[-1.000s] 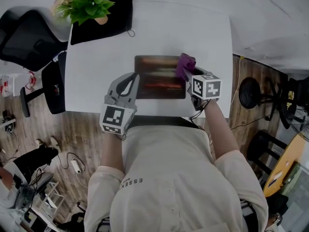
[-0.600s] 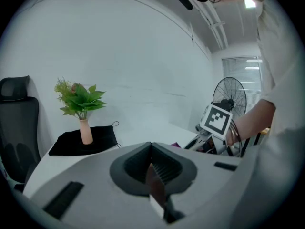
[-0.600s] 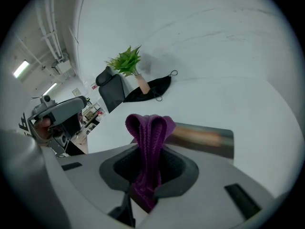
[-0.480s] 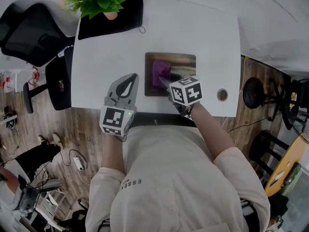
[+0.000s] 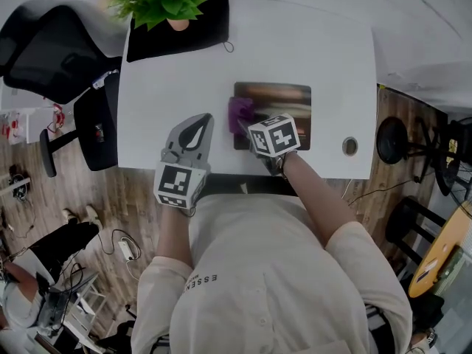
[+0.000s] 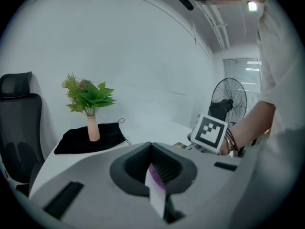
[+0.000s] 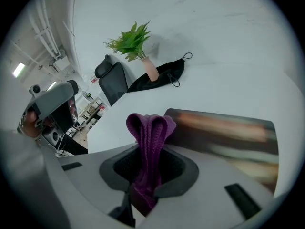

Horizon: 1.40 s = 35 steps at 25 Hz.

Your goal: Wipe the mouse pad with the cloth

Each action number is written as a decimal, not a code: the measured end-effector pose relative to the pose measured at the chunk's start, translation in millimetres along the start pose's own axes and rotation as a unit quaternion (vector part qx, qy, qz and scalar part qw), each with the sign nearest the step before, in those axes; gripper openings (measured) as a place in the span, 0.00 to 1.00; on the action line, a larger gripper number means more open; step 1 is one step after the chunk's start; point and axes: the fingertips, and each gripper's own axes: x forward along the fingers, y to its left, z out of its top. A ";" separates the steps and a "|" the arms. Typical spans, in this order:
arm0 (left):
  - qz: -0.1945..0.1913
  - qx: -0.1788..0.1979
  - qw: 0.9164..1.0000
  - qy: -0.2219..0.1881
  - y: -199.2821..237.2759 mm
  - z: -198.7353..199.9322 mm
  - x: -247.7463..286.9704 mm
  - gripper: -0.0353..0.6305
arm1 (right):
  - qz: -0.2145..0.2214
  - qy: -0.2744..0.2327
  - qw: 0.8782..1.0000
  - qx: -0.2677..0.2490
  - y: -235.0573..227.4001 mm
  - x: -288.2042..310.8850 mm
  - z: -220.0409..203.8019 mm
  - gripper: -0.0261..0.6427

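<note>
My right claw (image 7: 145, 187) is clamped on the purple cloth (image 7: 148, 128). The cloth is a ribbed knit, folded into a soft loop that stands out past the jaws. In the head view it sits at the left edge of the mouse pad (image 5: 284, 102). The pad is a thin dark rectangle with a smooth, faintly shiny face and blurred brown bands, lying flat on the white counter (image 5: 169, 87).

I judge the wiping to be under way. The next stroke calls for dragging the cloth rightward across the pad, pressing lightly so the thin pad does not slide.

My left claw (image 5: 196, 124) is closed and sits apart from the pad, near the counter's front edge. A thin pale strip (image 6: 155, 192) shows at its seam, and I cannot tell what it is.
</note>
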 end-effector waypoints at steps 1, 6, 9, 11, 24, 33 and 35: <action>-0.003 0.002 1.000 0.000 -0.3 0.4 1.7 0.06 | -0.001 0.000 1.000 0.003 -2.0 0.6 -0.3 0.18; -0.017 0.010 1.000 0.000 -5.9 5.5 10.9 0.06 | -0.001 -0.002 1.000 0.019 -14.1 -6.8 -3.9 0.18; -0.023 0.014 1.000 -0.003 -11.6 9.9 16.7 0.06 | -0.004 -0.003 1.000 0.024 -23.9 -14.4 -7.1 0.18; -0.027 0.015 1.000 -0.004 -15.8 11.9 20.8 0.06 | -0.008 -0.005 1.000 0.028 -31.1 -19.8 -9.1 0.18; -0.049 0.025 0.998 -0.010 -52.4 20.5 48.9 0.06 | -0.045 -0.013 0.998 0.046 -90.7 -66.0 -31.1 0.18; -0.067 0.037 0.997 -0.016 -80.1 28.1 63.0 0.06 | -0.095 -0.018 0.993 0.070 -137.6 -105.8 -51.4 0.19; -0.069 0.040 0.997 -0.018 -83.8 29.7 64.0 0.06 | -0.107 -0.019 0.991 0.075 -146.6 -112.5 -55.7 0.19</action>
